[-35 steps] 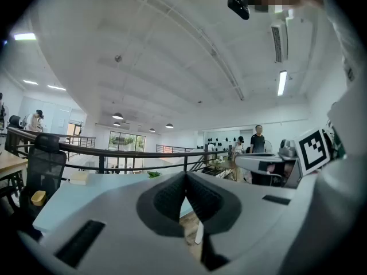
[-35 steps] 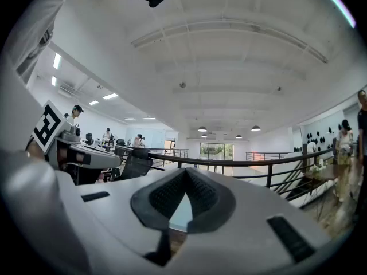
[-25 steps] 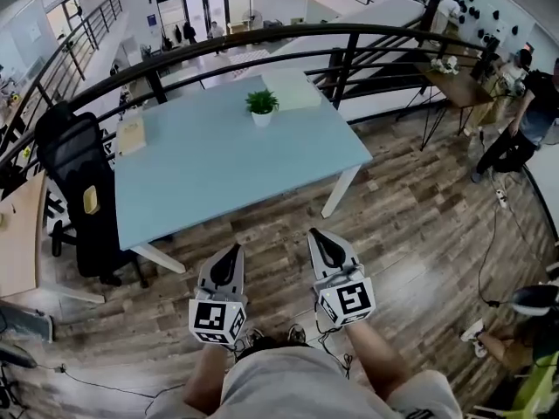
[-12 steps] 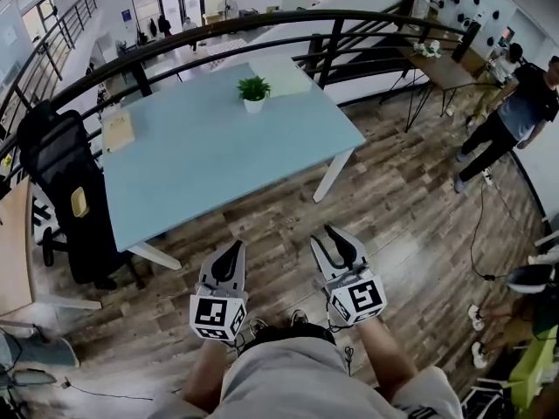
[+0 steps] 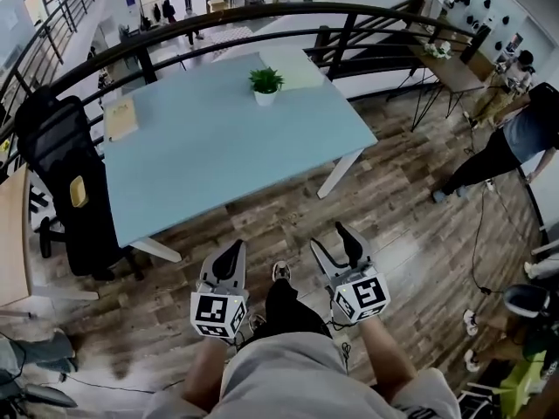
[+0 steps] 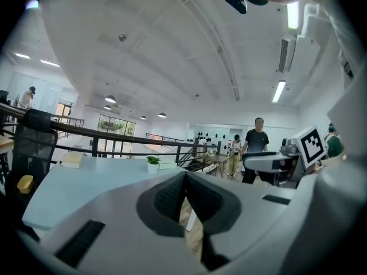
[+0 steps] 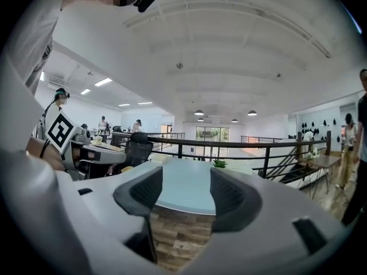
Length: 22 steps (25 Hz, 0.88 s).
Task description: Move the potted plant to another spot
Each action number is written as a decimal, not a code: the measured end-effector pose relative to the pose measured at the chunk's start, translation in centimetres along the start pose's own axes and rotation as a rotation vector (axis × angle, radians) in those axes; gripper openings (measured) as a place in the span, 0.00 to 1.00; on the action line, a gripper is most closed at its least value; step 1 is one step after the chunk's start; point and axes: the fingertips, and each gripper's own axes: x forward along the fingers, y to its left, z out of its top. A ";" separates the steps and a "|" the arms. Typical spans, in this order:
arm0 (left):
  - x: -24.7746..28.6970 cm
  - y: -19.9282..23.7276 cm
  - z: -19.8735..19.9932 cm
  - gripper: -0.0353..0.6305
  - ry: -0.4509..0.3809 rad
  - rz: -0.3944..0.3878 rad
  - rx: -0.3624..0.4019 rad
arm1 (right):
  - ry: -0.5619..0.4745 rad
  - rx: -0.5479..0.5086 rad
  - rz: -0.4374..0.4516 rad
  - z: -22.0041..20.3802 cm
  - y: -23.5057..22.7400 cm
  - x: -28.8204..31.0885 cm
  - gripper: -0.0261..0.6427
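Observation:
The potted plant (image 5: 265, 84), green leaves in a small white pot, stands near the far edge of the light blue table (image 5: 218, 155). It also shows small and distant in the left gripper view (image 6: 152, 163) and the right gripper view (image 7: 218, 164). Both grippers hang low over the wooden floor, well short of the table. My left gripper (image 5: 233, 253) is shut with its pads together and nothing in it (image 6: 184, 179). My right gripper (image 5: 334, 240) is open; its jaws have just been opening, and only floor and table show between them (image 7: 186, 191).
A black office chair (image 5: 65, 173) stands at the table's left side. A tan book (image 5: 120, 116) and a pale pad (image 5: 293, 68) lie on the table. A black railing (image 5: 218, 23) runs behind it. A person (image 5: 498, 147) walks at the right near a small side table (image 5: 450, 66).
The right gripper's jaws went from shut to open. Both grippers sank a little. A foot stepped forward between them, and the person at the right moved.

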 end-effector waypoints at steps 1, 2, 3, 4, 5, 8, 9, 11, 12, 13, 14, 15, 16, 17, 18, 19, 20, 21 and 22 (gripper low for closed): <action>0.4 0.6 0.1 0.07 0.002 0.008 0.001 | -0.002 0.002 0.007 0.0 -0.2 0.9 0.44; 1.0 1.2 0.2 0.07 0.003 0.018 0.003 | -0.004 0.005 0.014 0.0 -0.5 1.9 0.44; 1.6 1.8 0.3 0.07 0.003 0.027 0.005 | -0.006 0.009 0.020 0.0 -0.9 2.9 0.44; 2.3 2.3 0.6 0.07 0.004 0.036 0.007 | -0.009 0.013 0.025 0.0 -1.4 3.9 0.45; 3.1 2.8 0.9 0.07 0.004 0.043 0.010 | -0.012 0.017 0.031 0.1 -1.9 4.9 0.45; 6.0 4.4 1.9 0.07 0.011 0.063 0.022 | -0.023 0.020 0.047 0.6 -3.9 8.2 0.45; 7.2 4.9 2.2 0.07 0.015 0.070 0.025 | -0.025 0.020 0.053 0.8 -4.7 9.4 0.46; 10.0 5.7 2.8 0.07 0.019 0.080 0.024 | -0.030 0.019 0.064 1.1 -6.8 11.7 0.47; 11.4 5.9 3.1 0.07 0.021 0.082 0.023 | -0.032 0.016 0.071 1.2 -7.8 12.7 0.47; 12.9 6.2 3.3 0.07 0.024 0.084 0.022 | -0.033 0.014 0.077 1.4 -8.8 13.7 0.47; 14.3 6.4 3.4 0.07 0.028 0.087 0.021 | -0.034 0.014 0.083 1.5 -9.8 14.7 0.47; 15.7 6.7 3.6 0.07 0.034 0.090 0.019 | -0.033 0.019 0.089 1.5 -10.8 15.7 0.48; 17.0 6.9 3.7 0.07 0.039 0.093 0.017 | -0.031 0.025 0.095 1.4 -11.8 16.6 0.48; 18.2 7.1 3.9 0.07 0.043 0.095 0.014 | -0.027 0.032 0.101 1.2 -12.6 17.4 0.49; 19.3 7.1 4.0 0.07 0.047 0.097 0.012 | -0.022 0.036 0.108 1.0 -13.5 18.1 0.49; 20.4 7.2 4.2 0.07 0.050 0.099 0.009 | -0.018 0.036 0.116 1.0 -14.3 18.8 0.50; 21.4 7.3 4.4 0.07 0.054 0.100 0.007 | -0.012 0.033 0.123 0.9 -15.0 19.6 0.50; 22.4 7.5 4.5 0.07 0.059 0.103 0.005 | -0.006 0.030 0.129 0.8 -15.7 20.3 0.51; 23.3 7.8 4.4 0.07 0.068 0.105 0.003 | 0.000 0.029 0.134 0.6 -16.4 21.1 0.51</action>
